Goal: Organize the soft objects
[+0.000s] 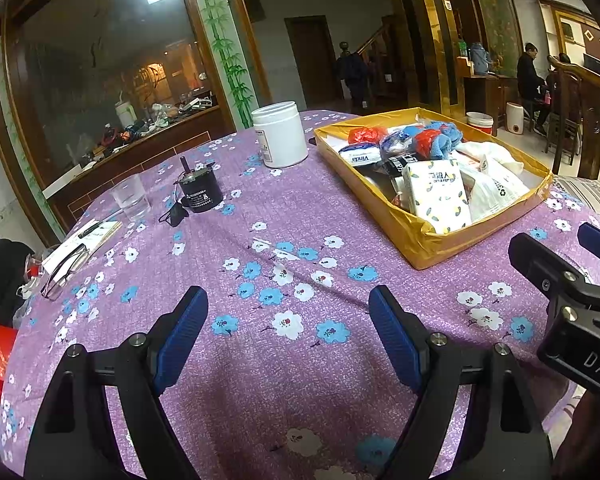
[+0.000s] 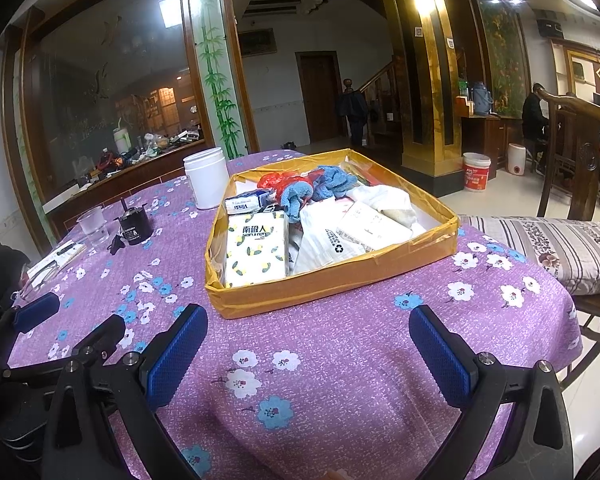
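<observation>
- Box (image 2: 332,284) of yellow-taped cardboard at twelve o'clock holds tissue packs (image 2: 256,252), blue cloth (image 2: 332,184), white bags.
- Left tool (image 1: 288,332) and right tool (image 2: 308,344) both spread wide, empty, above the floral worktop (image 2: 340,360).

Black gripper (image 1: 288,320), ribbed blue pads (image 1: 182,336)

Pretty dim room, mostly lit by a bright lamp (image 2: 422,0) high on a gold pillar (image 2: 428,92). Big glass panel (image 2: 112,80) in a wood frame on the left, clutter on the ledge under it, and a bamboo-painted strip (image 2: 212,60) right beside it. Brown door (image 2: 320,96) in the white back wall, staircase (image 2: 376,84) next to it. Pale glossy floor (image 2: 496,196) with 2 white buckets. Wooden chair (image 2: 580,160) at the right edge, striped cushion (image 2: 560,248) on the seat below.
</observation>
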Tool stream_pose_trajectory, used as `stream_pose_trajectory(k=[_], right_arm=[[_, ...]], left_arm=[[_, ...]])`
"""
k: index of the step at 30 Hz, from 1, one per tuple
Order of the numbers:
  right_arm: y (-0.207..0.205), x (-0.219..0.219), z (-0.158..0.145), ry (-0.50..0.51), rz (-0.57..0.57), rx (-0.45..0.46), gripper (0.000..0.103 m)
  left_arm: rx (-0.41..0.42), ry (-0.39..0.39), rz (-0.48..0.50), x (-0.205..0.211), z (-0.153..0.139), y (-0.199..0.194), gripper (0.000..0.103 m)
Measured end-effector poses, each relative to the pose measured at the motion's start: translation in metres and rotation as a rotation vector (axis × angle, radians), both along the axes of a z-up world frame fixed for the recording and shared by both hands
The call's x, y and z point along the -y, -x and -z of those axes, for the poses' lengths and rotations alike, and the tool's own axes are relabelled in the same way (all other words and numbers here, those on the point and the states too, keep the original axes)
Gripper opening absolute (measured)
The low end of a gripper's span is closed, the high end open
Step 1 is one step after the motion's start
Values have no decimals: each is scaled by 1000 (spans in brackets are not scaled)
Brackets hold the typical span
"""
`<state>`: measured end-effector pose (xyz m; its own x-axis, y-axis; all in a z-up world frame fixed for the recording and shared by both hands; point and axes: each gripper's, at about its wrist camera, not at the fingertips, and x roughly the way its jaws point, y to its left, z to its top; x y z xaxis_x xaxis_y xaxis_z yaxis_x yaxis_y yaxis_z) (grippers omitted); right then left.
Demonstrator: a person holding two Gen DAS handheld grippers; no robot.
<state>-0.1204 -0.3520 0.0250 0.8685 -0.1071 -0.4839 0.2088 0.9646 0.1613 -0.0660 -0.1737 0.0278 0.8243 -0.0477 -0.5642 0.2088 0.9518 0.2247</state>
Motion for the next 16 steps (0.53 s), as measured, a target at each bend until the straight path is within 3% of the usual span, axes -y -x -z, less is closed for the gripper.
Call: stream_pose_trajectory(k=[16], right_arm=[[2,1,-2,-17,4,12,102]], left_arm=[[55,-11,-36,-8,-7,6,83]])
